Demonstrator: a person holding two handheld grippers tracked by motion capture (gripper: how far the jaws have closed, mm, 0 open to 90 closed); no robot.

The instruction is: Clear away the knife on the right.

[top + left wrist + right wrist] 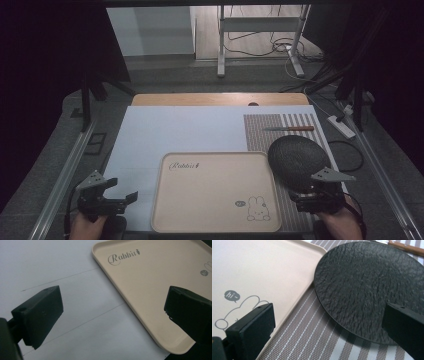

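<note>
While both grippers wait at the near edge of the table, a beige tray (200, 195) lies flat in the middle of a pale sheet (190, 132) that covers most of the tabletop. Printed on the tray are the word "Rabbit" near its 11 o'clock corner and a small rabbit drawing near its 5 o'clock corner.

At 3 o'clock from the tray, a round black plate (295, 155) with a rough, textured face rests on a striped mat (280, 127); its rim sits just beside the tray's right edge. At 12 o'clock from the plate, a knife (290, 129) with a wooden handle lies across the mat, well apart from the plate.

In the high view, the left gripper (117, 192) sits at 9 o'clock from the tray, held in a hand (87, 227), its jaws spread wide with nothing between them. From its own camera, one jaw hangs over the pale sheet and the other over the tray's corner.

At 6 o'clock from the plate, the right gripper (302, 187) has its jaws parted too and holds nothing; one jaw hangs over the tray's rabbit corner, the other over the plate's near rim.
</note>
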